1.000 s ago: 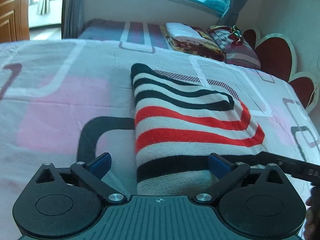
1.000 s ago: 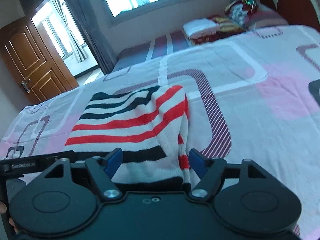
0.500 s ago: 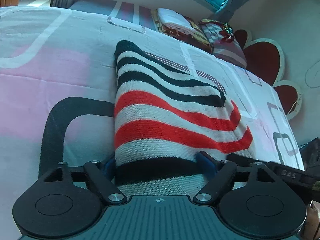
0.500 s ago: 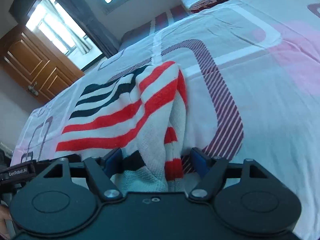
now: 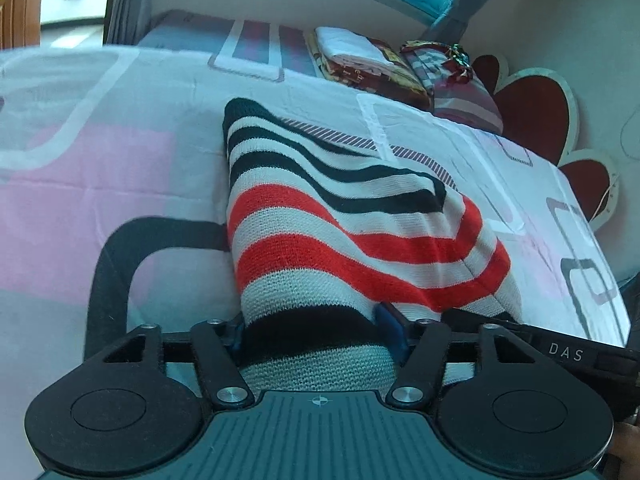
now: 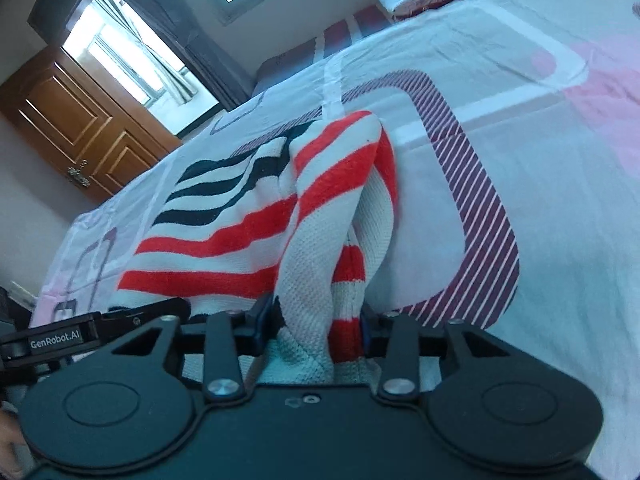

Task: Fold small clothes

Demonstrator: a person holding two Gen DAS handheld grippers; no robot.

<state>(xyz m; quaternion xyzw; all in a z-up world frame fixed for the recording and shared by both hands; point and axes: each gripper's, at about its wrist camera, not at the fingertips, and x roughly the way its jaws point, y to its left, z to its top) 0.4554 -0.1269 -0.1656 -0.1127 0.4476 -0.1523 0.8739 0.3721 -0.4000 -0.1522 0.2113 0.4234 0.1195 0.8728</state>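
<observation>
A knitted sweater [image 5: 340,216] with black, red and white stripes lies folded on the patterned bed sheet [image 5: 100,184]. My left gripper [image 5: 314,332] is closing on the sweater's near hem, and the cloth bunches tight between its blue pads. In the right wrist view the sweater [image 6: 240,232] rises in a fold at its right edge. My right gripper [image 6: 314,320] is closing too, with that gathered edge pinched between its pads. Each view shows a black finger of the other gripper beside the hem, one [image 5: 560,348] in the left view and one [image 6: 80,336] in the right.
Folded blankets [image 5: 360,60] and a striped bag [image 5: 460,80] are stacked at the far end of the bed, by a red heart-shaped headboard [image 5: 532,112]. A wooden door [image 6: 72,128] and curtained windows stand beyond the bed. Pink and white sheet stretches to both sides of the sweater.
Both grippers moved forward and down onto the near hem and their jaws narrowed around it. The sweater's right edge has bunched and lifted into a fold.
</observation>
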